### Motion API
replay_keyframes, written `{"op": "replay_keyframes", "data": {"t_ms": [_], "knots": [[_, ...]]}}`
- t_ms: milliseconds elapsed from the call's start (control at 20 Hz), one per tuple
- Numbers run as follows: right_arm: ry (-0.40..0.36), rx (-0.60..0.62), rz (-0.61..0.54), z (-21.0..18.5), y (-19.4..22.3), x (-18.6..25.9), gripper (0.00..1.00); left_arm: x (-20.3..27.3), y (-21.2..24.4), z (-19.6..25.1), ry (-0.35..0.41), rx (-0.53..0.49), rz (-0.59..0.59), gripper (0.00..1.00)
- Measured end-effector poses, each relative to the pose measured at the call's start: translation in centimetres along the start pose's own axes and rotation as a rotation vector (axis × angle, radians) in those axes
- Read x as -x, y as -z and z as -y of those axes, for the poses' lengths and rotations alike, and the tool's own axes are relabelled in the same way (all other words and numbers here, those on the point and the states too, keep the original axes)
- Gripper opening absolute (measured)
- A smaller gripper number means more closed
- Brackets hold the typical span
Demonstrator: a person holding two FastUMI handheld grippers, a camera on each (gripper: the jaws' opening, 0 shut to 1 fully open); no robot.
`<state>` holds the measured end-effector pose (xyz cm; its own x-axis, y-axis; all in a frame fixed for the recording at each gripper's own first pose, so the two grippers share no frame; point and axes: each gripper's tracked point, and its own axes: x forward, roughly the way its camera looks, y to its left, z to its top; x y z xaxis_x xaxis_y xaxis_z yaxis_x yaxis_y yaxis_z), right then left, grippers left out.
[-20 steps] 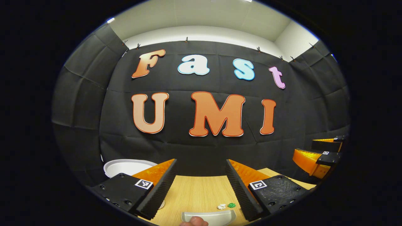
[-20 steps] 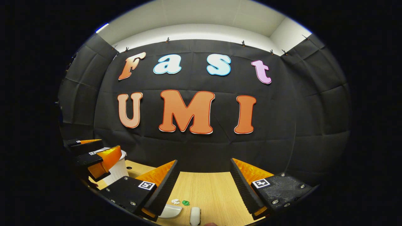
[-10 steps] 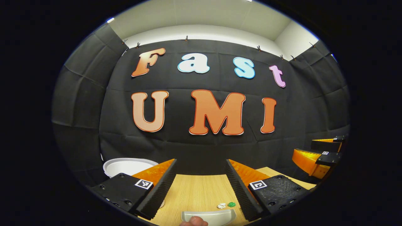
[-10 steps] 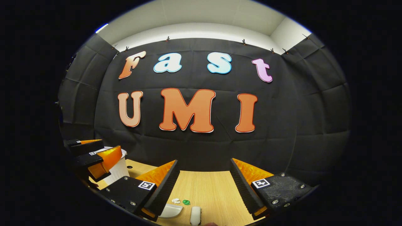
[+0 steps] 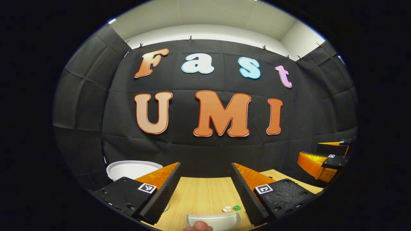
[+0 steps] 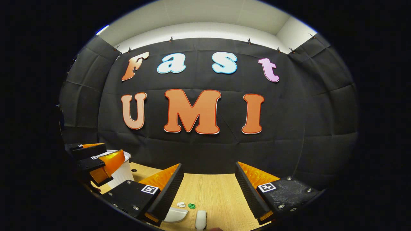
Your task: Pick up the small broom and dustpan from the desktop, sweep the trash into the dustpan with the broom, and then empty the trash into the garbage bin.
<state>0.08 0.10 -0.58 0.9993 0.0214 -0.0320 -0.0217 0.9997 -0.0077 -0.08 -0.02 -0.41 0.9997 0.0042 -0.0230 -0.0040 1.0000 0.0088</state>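
Dustpan lies on the bench near the spread left claw, scraps just right, bin far left. Right gripper view: broom beside dustpan; right claw spread, empty.

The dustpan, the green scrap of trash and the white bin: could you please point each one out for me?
dustpan [image 5: 213, 220]: left gripper view, on its pale tray between the fingers.
green scrap [image 5: 237, 208]: left gripper view, on the middle of the scrap.
white bin [image 5: 128, 168]: left gripper view, on its open rim.
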Motion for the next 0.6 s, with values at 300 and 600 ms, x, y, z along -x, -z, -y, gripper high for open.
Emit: {"op": "replay_keyframes", "data": {"t_ms": [300, 600], "knots": [[-0.003, 0.005, 0.003, 0.07, -0.2, 0.14, 0.96, 0.09, -0.02, 0.04, 0.0, -0.006, 0.003, 0.96], [-0.005, 0.004, 0.001, -0.18, 0.01, 0.02, 0.96, 0.11, -0.04, -0.06, -0.003, -0.011, 0.014, 0.95]]}}
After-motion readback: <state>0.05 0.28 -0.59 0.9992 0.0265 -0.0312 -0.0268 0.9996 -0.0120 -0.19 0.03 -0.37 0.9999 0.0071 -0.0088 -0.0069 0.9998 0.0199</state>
